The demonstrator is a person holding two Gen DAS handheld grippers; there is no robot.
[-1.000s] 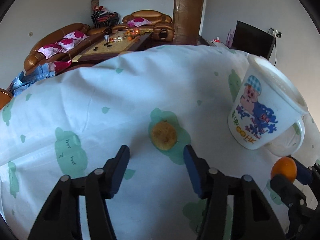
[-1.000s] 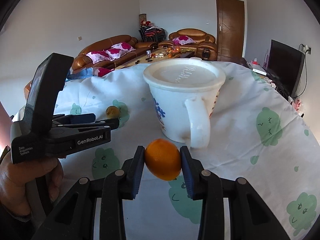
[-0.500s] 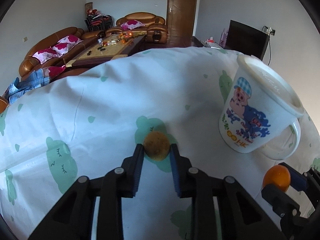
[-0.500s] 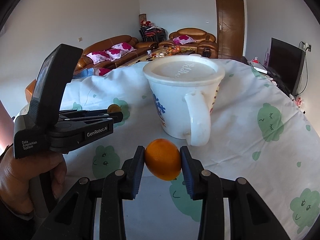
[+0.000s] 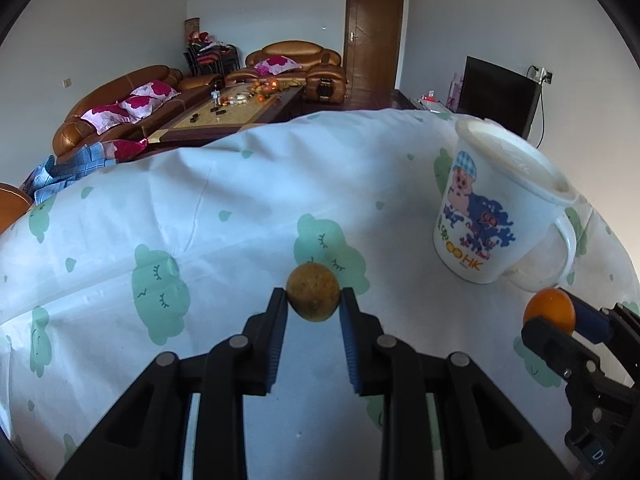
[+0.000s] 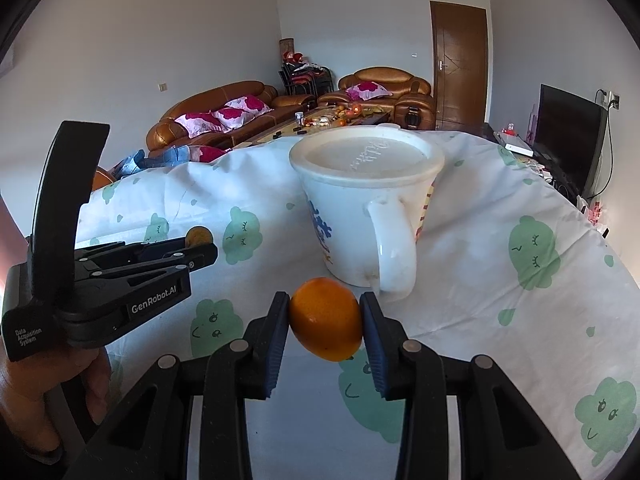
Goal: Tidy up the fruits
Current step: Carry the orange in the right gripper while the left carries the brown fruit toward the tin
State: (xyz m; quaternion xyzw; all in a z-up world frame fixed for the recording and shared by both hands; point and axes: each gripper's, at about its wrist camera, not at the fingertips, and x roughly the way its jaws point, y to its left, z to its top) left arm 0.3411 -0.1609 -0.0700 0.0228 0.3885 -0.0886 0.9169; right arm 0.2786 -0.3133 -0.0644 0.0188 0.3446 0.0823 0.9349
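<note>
My left gripper (image 5: 313, 300) is shut on a small brown round fruit (image 5: 313, 290), held just above the cloud-print tablecloth (image 5: 160, 216). In the right wrist view my right gripper (image 6: 325, 322) is shut on an orange (image 6: 326, 318), a little in front of a big white cartoon mug (image 6: 360, 216) with a lid on top. The mug (image 5: 492, 216) stands to the right of the left gripper. From the right wrist view, the left gripper (image 6: 200, 246) shows at the left with the brown fruit (image 6: 199, 235) at its tip. The orange (image 5: 550, 314) also shows at the lower right of the left wrist view.
A person's hand (image 6: 40, 384) grips the left tool's handle. Beyond the table's far edge are brown sofas (image 5: 112, 120), a coffee table (image 5: 232, 112) with small items, a wooden door (image 6: 460, 64) and a dark television (image 6: 568, 132).
The left gripper came forward around the brown fruit, shut on it and lifted it slightly off the cloth. The right gripper kept still with the orange.
</note>
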